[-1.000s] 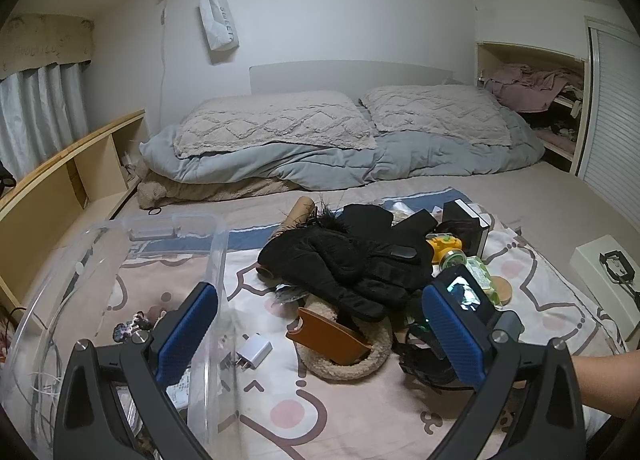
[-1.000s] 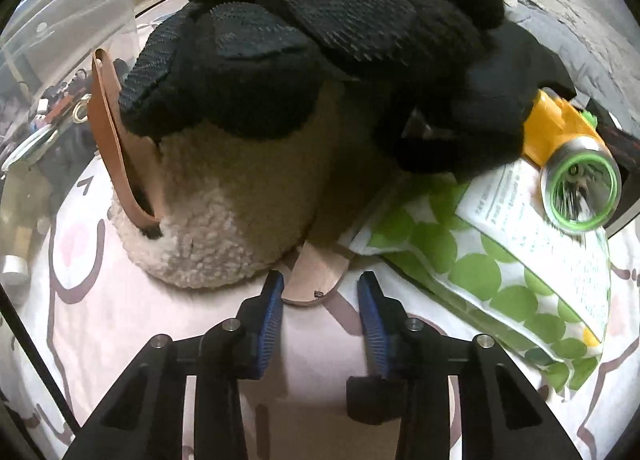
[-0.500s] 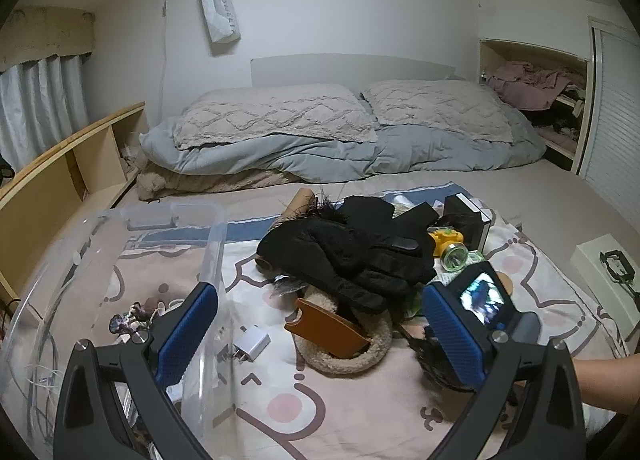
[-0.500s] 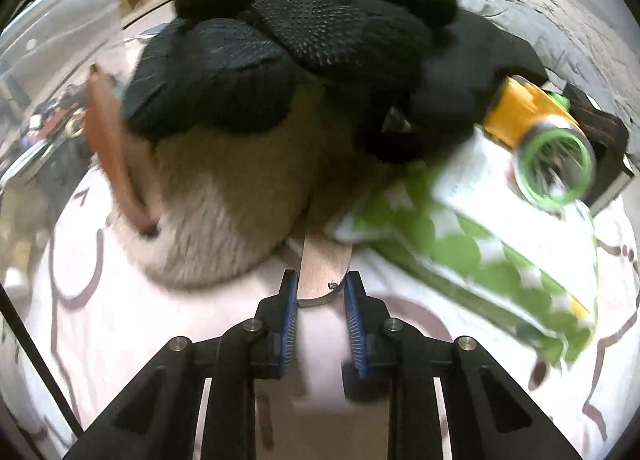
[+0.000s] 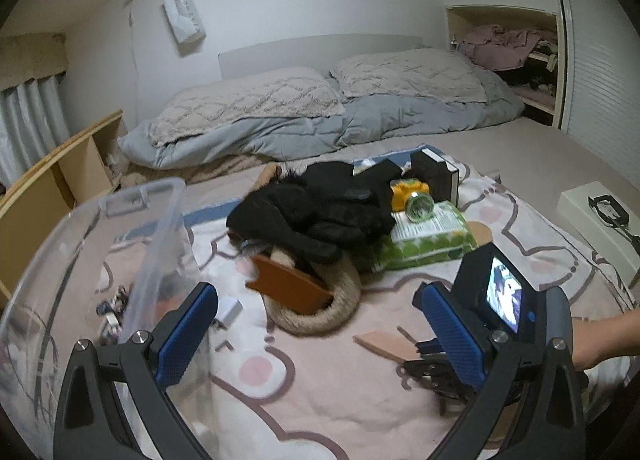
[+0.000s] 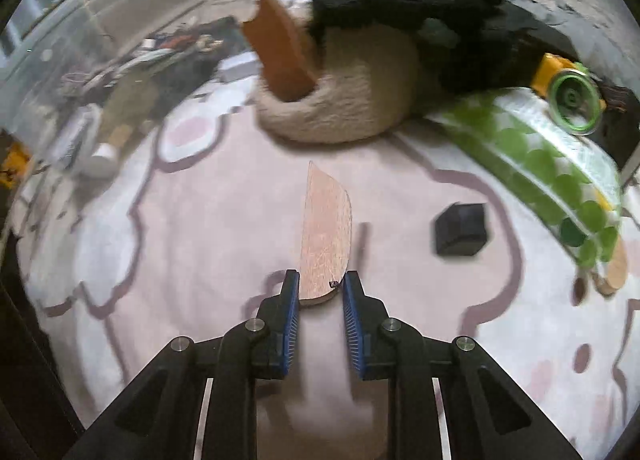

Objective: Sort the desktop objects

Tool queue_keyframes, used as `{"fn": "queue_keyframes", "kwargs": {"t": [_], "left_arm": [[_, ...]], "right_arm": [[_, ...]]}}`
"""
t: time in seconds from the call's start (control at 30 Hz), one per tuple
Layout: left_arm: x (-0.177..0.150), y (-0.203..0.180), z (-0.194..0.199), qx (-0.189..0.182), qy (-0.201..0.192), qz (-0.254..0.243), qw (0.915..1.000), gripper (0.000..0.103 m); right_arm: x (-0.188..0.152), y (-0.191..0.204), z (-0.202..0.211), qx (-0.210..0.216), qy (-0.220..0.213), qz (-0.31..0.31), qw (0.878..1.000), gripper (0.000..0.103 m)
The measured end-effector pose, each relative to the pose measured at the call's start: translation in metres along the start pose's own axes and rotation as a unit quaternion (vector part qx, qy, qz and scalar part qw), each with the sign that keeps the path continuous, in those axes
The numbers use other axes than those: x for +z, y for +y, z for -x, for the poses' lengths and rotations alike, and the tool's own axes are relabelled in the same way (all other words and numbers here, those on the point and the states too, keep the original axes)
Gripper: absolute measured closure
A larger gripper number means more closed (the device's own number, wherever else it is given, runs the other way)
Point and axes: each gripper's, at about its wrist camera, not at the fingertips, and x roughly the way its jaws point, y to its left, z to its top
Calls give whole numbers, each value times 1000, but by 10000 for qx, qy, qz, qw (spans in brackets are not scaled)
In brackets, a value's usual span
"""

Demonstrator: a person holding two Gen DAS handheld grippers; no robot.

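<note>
As right hand-held gripper (image 6: 319,292) clamps it, wooden strip (image 6: 326,236) juts forward

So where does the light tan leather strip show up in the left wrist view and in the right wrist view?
Left wrist view: the leather strip lies low and right of centre, on the pink blanket, just left of the right gripper.
Right wrist view: the strip sits at centre, its near end between the gripper's fingers.
Shared landmark: the fluffy beige slipper just beyond it.
</note>
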Motion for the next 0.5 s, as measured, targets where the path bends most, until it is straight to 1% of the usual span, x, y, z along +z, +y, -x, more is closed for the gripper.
{"fn": "queue_keyframes", "kwargs": {"t": [0.07,0.17,0.2,0.27,0.3,0.37,0.5], "left_arm": [[-9,-3,2,128,31,68,9999,0],[-28,-7,11,299,-91,56,9995,0],[-37,-8,14,341,-108,82,9993,0],[-47,-8,15,373,-128,163,9991,0],[-55,-10,15,407,-170,238,9987,0],[-65,-12,15,409,-223,409,9981,0],[-86,-27,3,115,-251,797,9964,0]], "right_arm": [[2,5,-7,265,44,33,9996,80],[0,15,-9,338,92,220,9991,80],[-12,3,8,352,82,256,9990,80],[-15,-5,15,395,17,284,9988,79],[-15,-6,13,406,-10,277,9988,77],[-16,-11,18,364,-74,316,9988,47],[-22,-16,17,106,-133,464,9988,47]]}}
